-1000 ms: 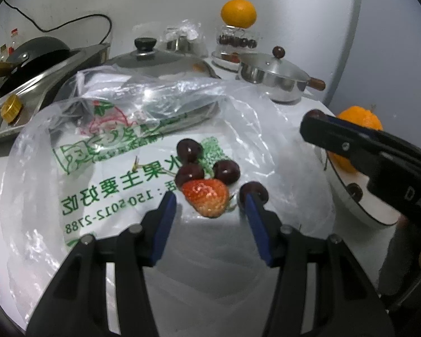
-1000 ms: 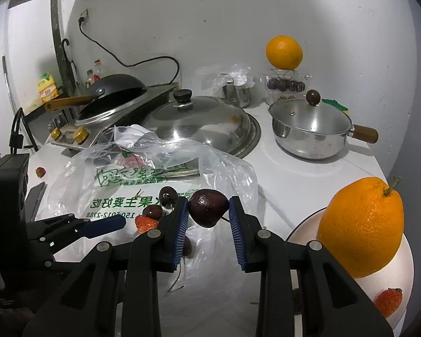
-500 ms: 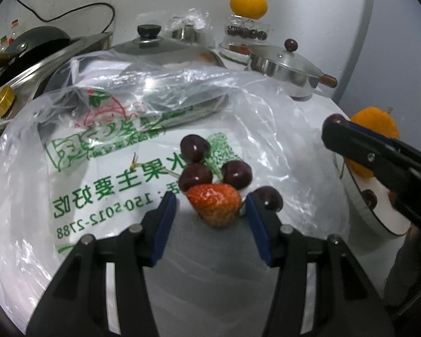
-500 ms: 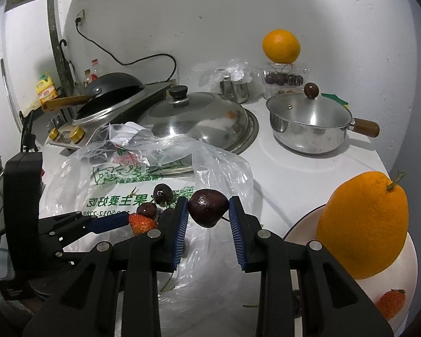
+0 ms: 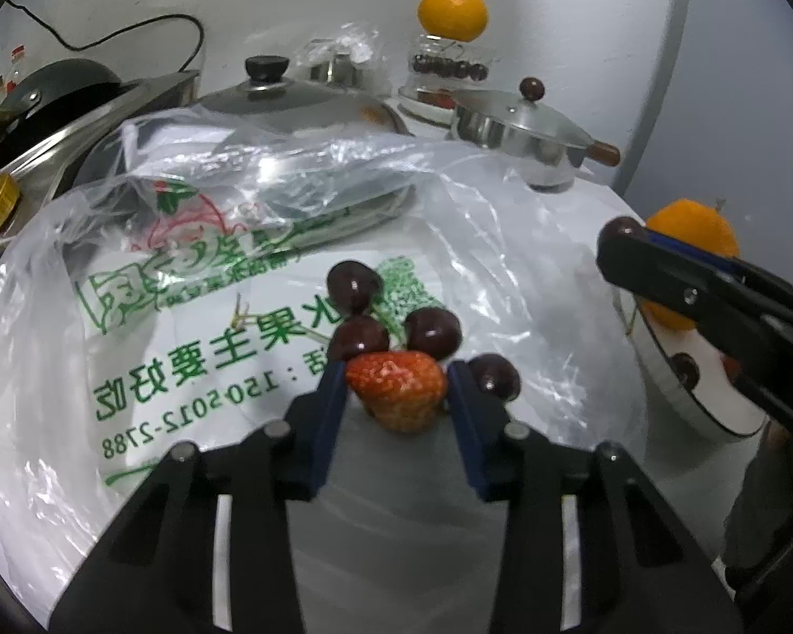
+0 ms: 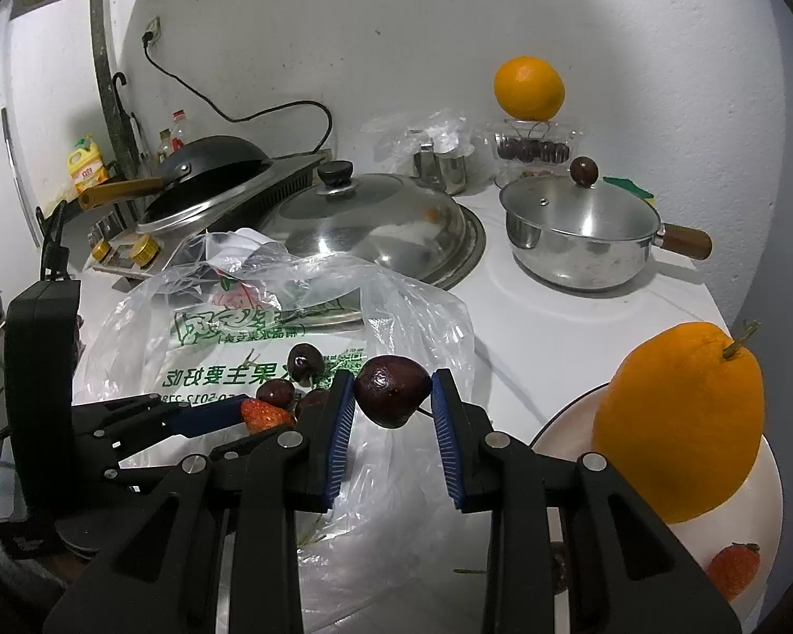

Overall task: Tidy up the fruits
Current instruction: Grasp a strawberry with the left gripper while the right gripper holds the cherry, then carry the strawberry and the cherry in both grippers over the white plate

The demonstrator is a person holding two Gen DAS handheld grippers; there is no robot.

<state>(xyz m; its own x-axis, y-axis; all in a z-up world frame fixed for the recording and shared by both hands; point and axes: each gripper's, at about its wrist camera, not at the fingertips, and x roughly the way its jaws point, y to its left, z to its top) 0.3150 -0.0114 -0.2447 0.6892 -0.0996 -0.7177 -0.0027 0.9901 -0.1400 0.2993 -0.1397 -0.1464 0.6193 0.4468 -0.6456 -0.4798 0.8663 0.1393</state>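
My left gripper [image 5: 395, 385] has its blue pads on both sides of a red strawberry [image 5: 396, 393] lying on a clear plastic bag [image 5: 195, 274]; whether the pads press it I cannot tell. Several dark cherries [image 5: 431, 332] lie around it. My right gripper [image 6: 393, 396] is shut on a dark cherry [image 6: 391, 390] and holds it above the bag's right edge. It also shows in the left wrist view [image 5: 621, 243]. A white plate [image 6: 766, 486] at the right holds an orange [image 6: 679, 422] and a strawberry [image 6: 733, 570].
A steel saucepan with lid [image 6: 581, 232] and a large domed lid [image 6: 365, 216] stand behind the bag. A black wok [image 6: 206, 169] sits on a cooker at the left. An orange [image 6: 528, 87] rests on a clear box of cherries at the back wall.
My left gripper has moved forward and its pads now flank the strawberry. My right gripper has stayed almost still with the cherry.
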